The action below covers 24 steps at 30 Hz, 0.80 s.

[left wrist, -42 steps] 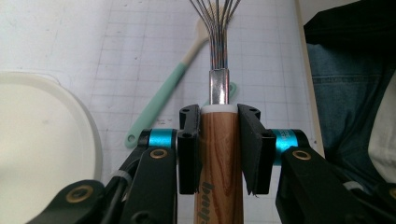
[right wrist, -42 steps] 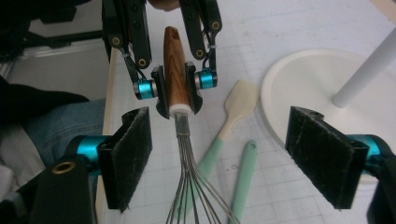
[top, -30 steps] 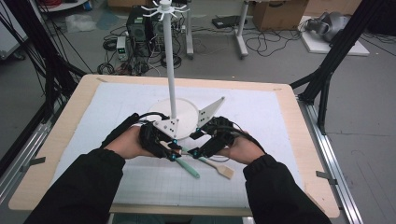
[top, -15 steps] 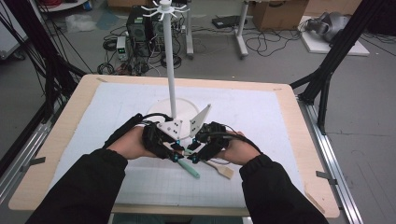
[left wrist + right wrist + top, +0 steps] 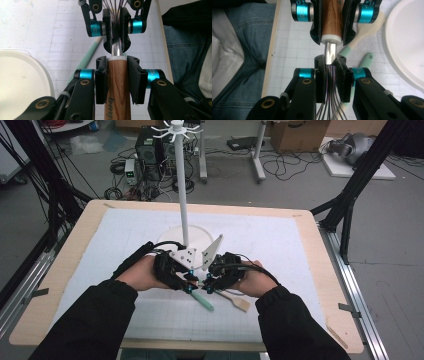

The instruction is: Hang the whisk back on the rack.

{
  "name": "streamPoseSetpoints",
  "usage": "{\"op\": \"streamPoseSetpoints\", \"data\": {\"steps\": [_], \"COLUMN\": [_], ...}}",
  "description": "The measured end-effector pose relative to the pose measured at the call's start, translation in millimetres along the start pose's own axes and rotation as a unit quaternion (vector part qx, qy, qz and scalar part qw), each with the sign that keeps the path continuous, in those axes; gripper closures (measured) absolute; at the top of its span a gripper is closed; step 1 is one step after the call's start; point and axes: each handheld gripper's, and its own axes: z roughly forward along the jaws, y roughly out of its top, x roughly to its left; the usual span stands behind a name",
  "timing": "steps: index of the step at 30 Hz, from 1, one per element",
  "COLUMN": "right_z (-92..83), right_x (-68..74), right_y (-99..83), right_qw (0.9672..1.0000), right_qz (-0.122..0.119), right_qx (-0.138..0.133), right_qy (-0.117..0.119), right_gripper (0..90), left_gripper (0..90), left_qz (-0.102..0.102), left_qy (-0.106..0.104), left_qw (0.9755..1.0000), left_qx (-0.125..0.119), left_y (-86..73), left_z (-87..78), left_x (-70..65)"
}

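A whisk with a brown wooden handle (image 5: 117, 85) and a steel neck (image 5: 116, 48) is held level between my two grippers, just in front of the white stand. My left gripper (image 5: 117, 65) is shut on the wooden handle near its white collar. My right gripper (image 5: 329, 68) faces it, and its jaws have just been closing on the whisk's thin wires (image 5: 329, 85) where they leave the neck. The pads press on the wires. In the high view the left gripper (image 5: 186, 279) and right gripper (image 5: 214, 279) almost touch above the mat.
A mint-green spatula (image 5: 202, 299) and a wooden spatula (image 5: 238, 301) lie on the gridded mat (image 5: 280, 250) under the grippers. The tall white hook stand (image 5: 181, 185) rises from its round base (image 5: 197, 234) just behind. The table's front edge (image 5: 200, 344) is near.
The right gripper has come in toward the left one and its jaws have closed around the whisk's wires. The left gripper and the whisk's handle stayed put.
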Motion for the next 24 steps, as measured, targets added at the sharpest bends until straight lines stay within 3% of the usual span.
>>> {"op": "streamPoseSetpoints", "data": {"steps": [5,10,24], "right_z": [-2.9,-3.5,-13.3], "right_x": [1.4,1.3,4.1], "right_y": [-0.9,-4.8,-15.5], "right_qw": [0.9999,0.9998,0.9992], "right_qz": [0.004,-0.001,0.012], "right_qx": [0.000,0.005,-0.017], "right_qy": [-0.010,-0.020,-0.035], "right_gripper": [80.6,80.7,80.7], "left_gripper": [68.9,62.0,57.1], "left_qz": [-0.014,-0.030,-0.056], "left_qy": [0.003,0.012,0.014], "left_qw": [0.9999,0.9994,0.9980], "left_qx": [-0.007,-0.011,-0.024], "left_y": [-0.8,-9.0,-32.8], "left_z": [-2.5,-11.8,-26.1], "left_x": [1.7,3.4,0.5]}}
